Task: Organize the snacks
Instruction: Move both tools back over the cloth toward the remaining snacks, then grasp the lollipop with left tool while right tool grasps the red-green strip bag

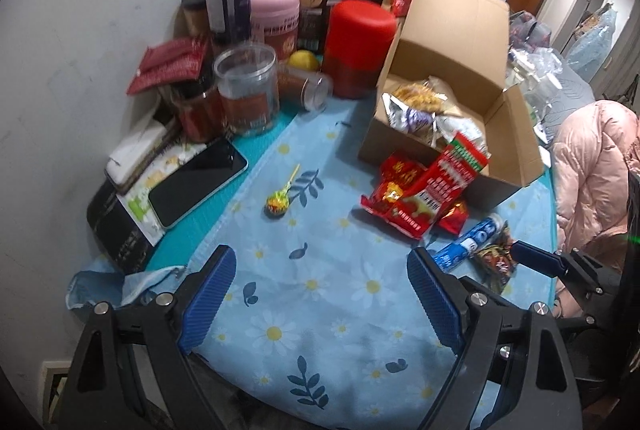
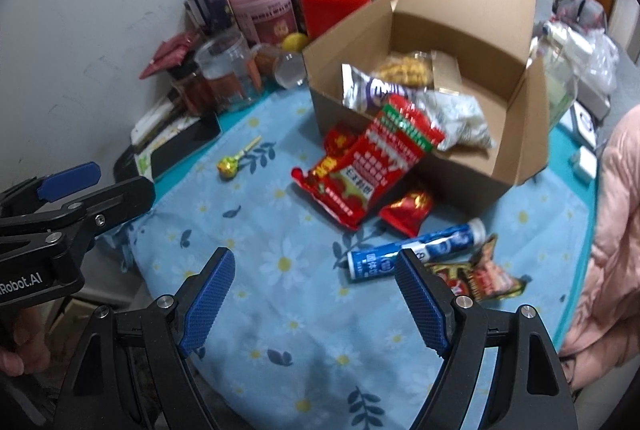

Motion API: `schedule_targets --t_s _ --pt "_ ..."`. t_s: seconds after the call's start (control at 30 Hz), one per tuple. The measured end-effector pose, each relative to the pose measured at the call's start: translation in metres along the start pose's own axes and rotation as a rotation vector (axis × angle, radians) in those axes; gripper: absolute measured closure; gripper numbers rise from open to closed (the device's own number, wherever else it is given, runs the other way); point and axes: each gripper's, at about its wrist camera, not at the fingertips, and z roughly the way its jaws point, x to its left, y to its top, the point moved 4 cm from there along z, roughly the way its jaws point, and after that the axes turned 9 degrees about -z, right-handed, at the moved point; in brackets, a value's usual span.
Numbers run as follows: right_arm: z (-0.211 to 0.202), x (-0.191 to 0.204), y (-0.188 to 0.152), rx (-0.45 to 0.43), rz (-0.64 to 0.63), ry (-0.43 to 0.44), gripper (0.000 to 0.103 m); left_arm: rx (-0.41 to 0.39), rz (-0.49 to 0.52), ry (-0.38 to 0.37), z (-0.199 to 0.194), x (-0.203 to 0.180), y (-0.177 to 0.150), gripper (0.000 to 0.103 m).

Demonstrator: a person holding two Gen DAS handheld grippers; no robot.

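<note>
Left gripper (image 1: 320,294) spread, empty, above flowered surface (image 1: 320,330). Right gripper (image 2: 314,296) spread, empty, near blue tube (image 2: 416,250). Snack packets (image 2: 360,177) beside cardboard box (image 2: 480,157); lollipop (image 1: 278,203) apart.

The cardboard box (image 2: 472,149) stands on the worktop (image 2: 280,290), with snack bags (image 2: 404,85) inside it. A large packet (image 2: 360,173) leans against the box's front wall, a small packet (image 2: 408,213) before it. Farther before the box lie a tube (image 2: 416,250) and a wrapper (image 2: 484,274). Left of the box lies a lollipop (image 2: 230,163); jars (image 2: 336,1) stand behind and left of it.
</note>
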Motion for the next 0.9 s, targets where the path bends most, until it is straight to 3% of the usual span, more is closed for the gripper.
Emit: schedule_targets --t_s 0.23,0.4,0.63,0.9 --pt "0.042 -0.017 -0.001 0.063 0.071 0.025 0.02 0.04 -0.001 0.053 0.045 0.017 0.007 0.014" --pt "0.068 -0.028 0.005 0.1 0.108 0.02 0.02 0.071 -0.028 0.05 0.076 0.03 0.017 0.015" --pt "0.08 -0.052 0.032 0.034 0.225 -0.021 0.02 0.087 -0.067 0.072 0.113 0.047 0.029 0.015" --pt "0.107 -0.07 0.054 0.039 0.299 -0.078 0.02 0.092 -0.08 0.07 0.141 0.05 0.037 0.019"
